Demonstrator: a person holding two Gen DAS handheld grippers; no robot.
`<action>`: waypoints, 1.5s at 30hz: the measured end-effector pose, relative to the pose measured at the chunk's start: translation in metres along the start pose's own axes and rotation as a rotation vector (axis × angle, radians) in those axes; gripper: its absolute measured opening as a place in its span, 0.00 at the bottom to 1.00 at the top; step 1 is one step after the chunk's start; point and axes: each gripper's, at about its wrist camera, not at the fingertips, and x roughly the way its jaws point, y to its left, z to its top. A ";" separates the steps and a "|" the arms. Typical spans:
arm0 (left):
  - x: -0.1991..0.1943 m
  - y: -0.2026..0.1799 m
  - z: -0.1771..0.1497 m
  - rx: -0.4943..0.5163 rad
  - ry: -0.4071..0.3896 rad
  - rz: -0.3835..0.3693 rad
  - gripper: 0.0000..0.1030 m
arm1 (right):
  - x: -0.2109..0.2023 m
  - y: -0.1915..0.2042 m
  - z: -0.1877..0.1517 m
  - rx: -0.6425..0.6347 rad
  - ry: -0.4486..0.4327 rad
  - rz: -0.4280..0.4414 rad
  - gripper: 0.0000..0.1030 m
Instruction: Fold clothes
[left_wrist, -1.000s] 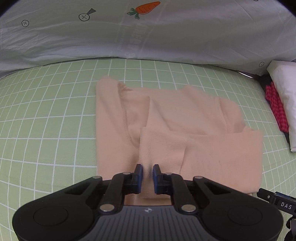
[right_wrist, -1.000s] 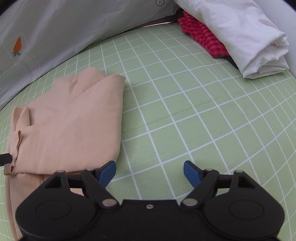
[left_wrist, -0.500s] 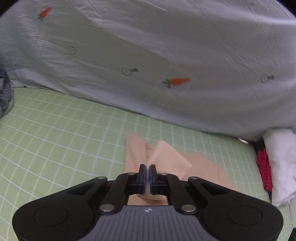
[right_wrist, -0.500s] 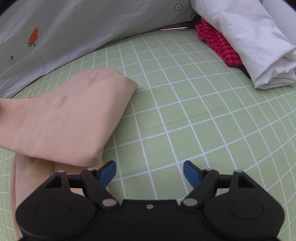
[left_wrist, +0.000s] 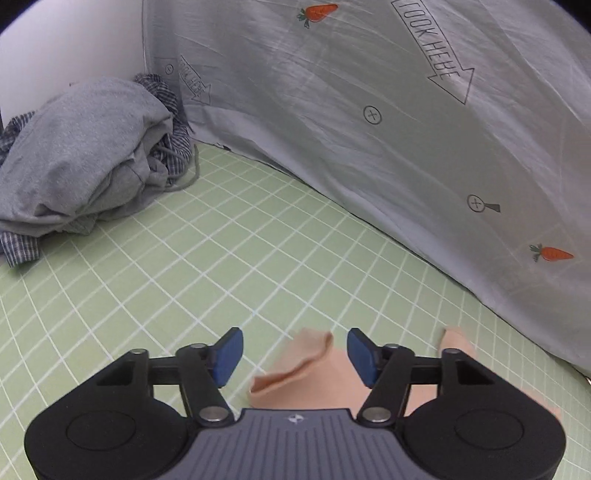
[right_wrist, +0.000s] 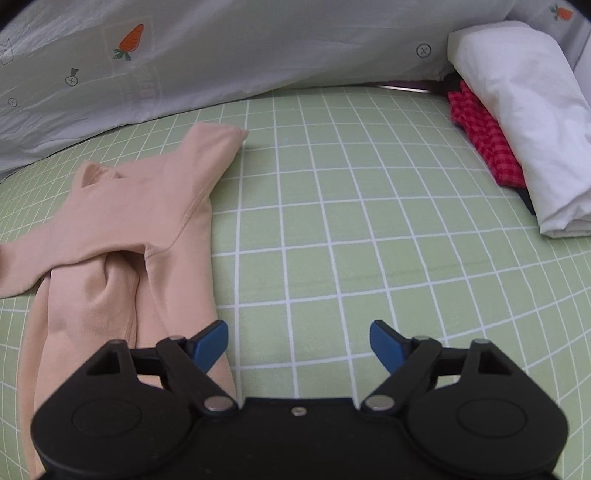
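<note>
A peach long-sleeved garment (right_wrist: 122, 236) lies on the green checked sheet (right_wrist: 369, 240), one sleeve stretched out to the left. My right gripper (right_wrist: 297, 341) is open and empty, its left finger at the garment's right edge. In the left wrist view the sleeve end (left_wrist: 295, 363) lies just below and between the fingers of my left gripper (left_wrist: 293, 356), which is open and holds nothing. More peach cloth (left_wrist: 456, 341) shows behind its right finger.
A grey and plaid clothes heap (left_wrist: 81, 166) lies at the far left. Folded white cloth (right_wrist: 528, 122) over red checked cloth (right_wrist: 484, 136) lies at the far right. A grey carrot-print sheet (left_wrist: 388, 122) rises along the back.
My left gripper lifted the sleeve, swung it out to the left, then opened and let it go. The sleeve now lies spread on the sheet. My right gripper stayed open.
</note>
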 end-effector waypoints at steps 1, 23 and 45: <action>-0.002 -0.004 -0.007 0.008 0.018 -0.017 0.72 | -0.004 0.002 -0.001 -0.013 -0.014 0.005 1.00; -0.156 -0.090 -0.162 0.400 0.130 -0.197 0.95 | -0.062 -0.019 -0.094 -0.127 -0.005 0.155 1.00; -0.200 -0.031 -0.214 0.373 0.177 -0.094 0.95 | -0.078 -0.019 -0.141 -0.171 0.059 0.247 0.03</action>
